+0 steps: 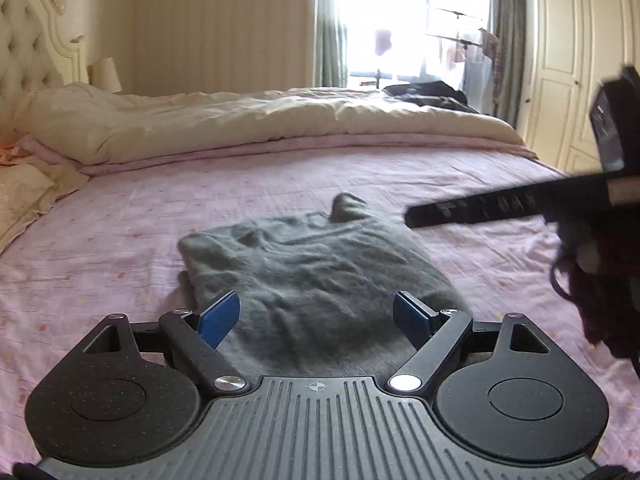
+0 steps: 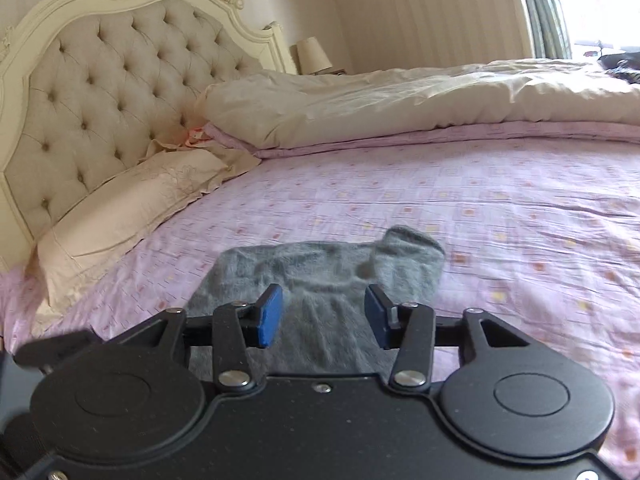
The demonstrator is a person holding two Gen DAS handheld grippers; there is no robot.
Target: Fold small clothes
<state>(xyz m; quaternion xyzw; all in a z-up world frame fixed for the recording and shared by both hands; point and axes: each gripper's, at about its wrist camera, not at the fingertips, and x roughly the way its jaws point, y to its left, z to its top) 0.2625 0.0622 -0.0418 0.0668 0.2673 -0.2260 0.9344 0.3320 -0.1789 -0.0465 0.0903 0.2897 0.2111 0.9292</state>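
Your left gripper (image 1: pixel 316 314) and right gripper (image 2: pixel 323 314) both gape empty. The garment (image 1: pixel 316 264) lies just ahead of each, long axis crosswise.

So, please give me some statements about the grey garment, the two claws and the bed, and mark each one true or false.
1. The grey garment lies on the pink bed sheet. True.
2. The left claw is shut on the garment. False: its blue pads stand apart and nothing is gripped.
3. The right claw is open, with the garment in front of it. True.
4. The cream duvet covers the garment. False: the duvet is pushed to the far side of the bed, apart from the garment.
5. The tufted headboard is dark brown. False: it is cream.
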